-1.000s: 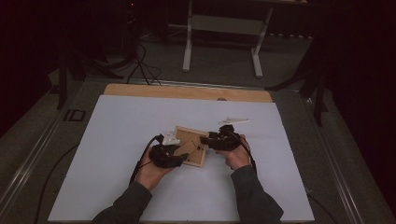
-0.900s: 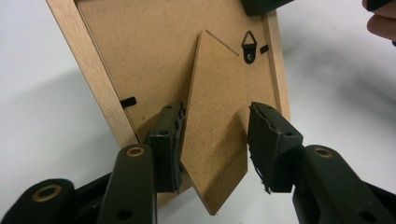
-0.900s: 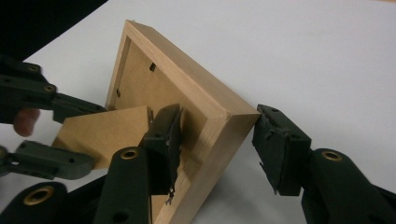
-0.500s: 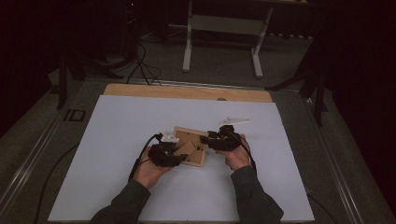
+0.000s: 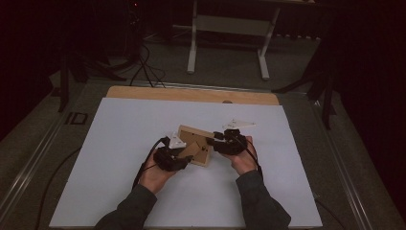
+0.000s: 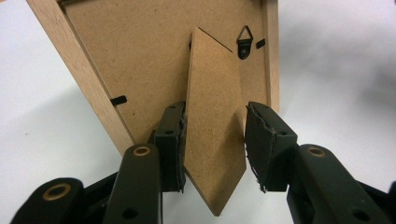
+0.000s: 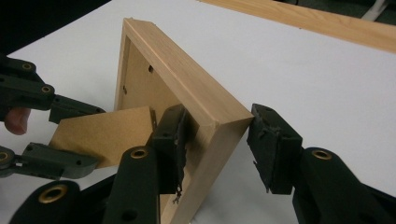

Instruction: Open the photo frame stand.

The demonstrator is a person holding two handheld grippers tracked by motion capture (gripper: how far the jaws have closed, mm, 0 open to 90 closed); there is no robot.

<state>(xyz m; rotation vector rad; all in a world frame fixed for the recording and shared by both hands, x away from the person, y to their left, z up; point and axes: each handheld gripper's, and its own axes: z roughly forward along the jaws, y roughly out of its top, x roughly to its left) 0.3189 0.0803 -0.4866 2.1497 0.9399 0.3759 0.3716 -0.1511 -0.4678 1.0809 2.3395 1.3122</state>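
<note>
The left tongs [image 6: 212, 144] sit open around the brown stand flap [image 6: 212, 126] on the picture frame's [image 5: 195, 144] back (one jaw touches it, the other is apart). The right tongs [image 7: 217, 144] are open around the frame's wooden corner. Both hands come up from below. One frame sits tilted on the white tabletop [image 5: 115, 143], between two tongs.

White sheet [image 5: 119, 158] covers wooden tabletop [image 5: 191, 94]; metal stand legs [image 5: 194, 45] and cables [image 5: 143, 67] on floor beyond.
</note>
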